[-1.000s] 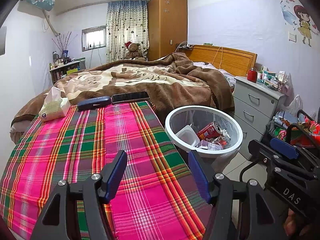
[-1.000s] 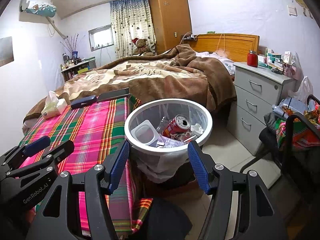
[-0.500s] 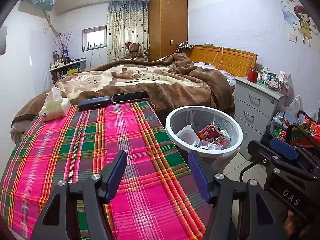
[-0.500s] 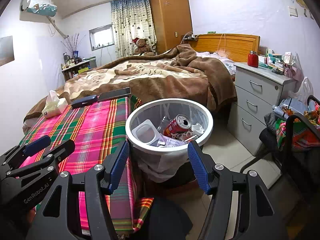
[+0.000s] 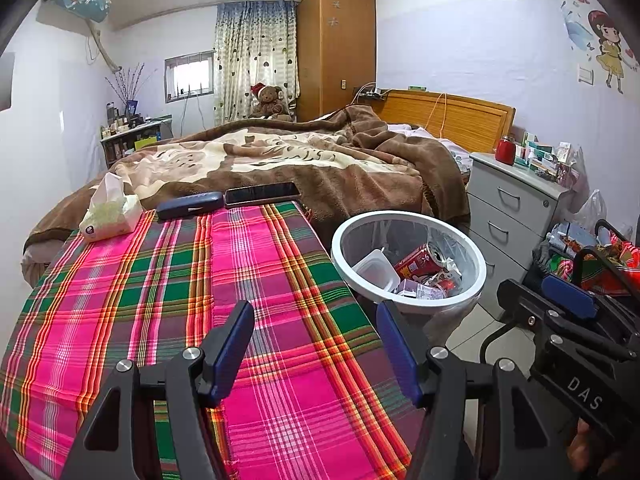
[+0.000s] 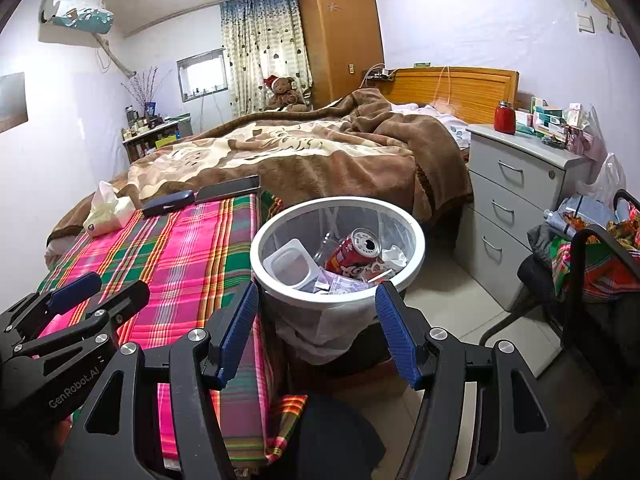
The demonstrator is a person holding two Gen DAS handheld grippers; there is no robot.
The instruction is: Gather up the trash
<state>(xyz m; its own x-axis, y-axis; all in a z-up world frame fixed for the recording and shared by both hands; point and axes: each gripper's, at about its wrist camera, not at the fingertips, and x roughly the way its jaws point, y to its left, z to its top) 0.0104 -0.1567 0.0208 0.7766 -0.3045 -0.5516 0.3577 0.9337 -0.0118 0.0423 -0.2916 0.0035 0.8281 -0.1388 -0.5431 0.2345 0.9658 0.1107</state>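
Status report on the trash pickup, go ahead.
Left gripper open, empty, over plaid cloth. Right gripper open, empty, at the bin. Can and tub in the bin. Nothing blocking.

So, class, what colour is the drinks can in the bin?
Red drinks can, clearest in right wrist view.

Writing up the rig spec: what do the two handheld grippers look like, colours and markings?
Both are black angular frames with silver bolts and blue ribbed finger pads. The left gripper reads "GenRobot.AI" on its side in the right wrist view; the right gripper shows "DAS" in the left wrist view. No cables or sleeves are visible.
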